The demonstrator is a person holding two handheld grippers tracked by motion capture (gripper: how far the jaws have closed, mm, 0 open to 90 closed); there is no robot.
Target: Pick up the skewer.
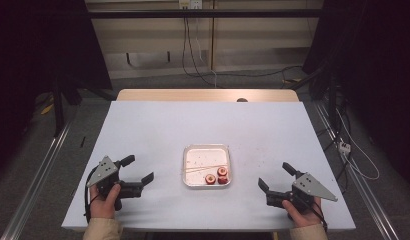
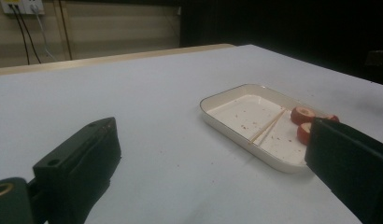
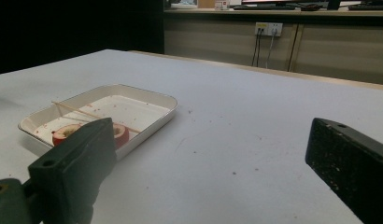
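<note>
Two round red slices (image 1: 216, 176), shallow tray (image 1: 207, 148)

Red pieces (image 3: 116, 133) half behind tongs

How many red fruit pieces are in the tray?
3, clustered in the near right corner of the tray: one leftmost, one behind, one nearest the rim. None seems hidden.
</note>
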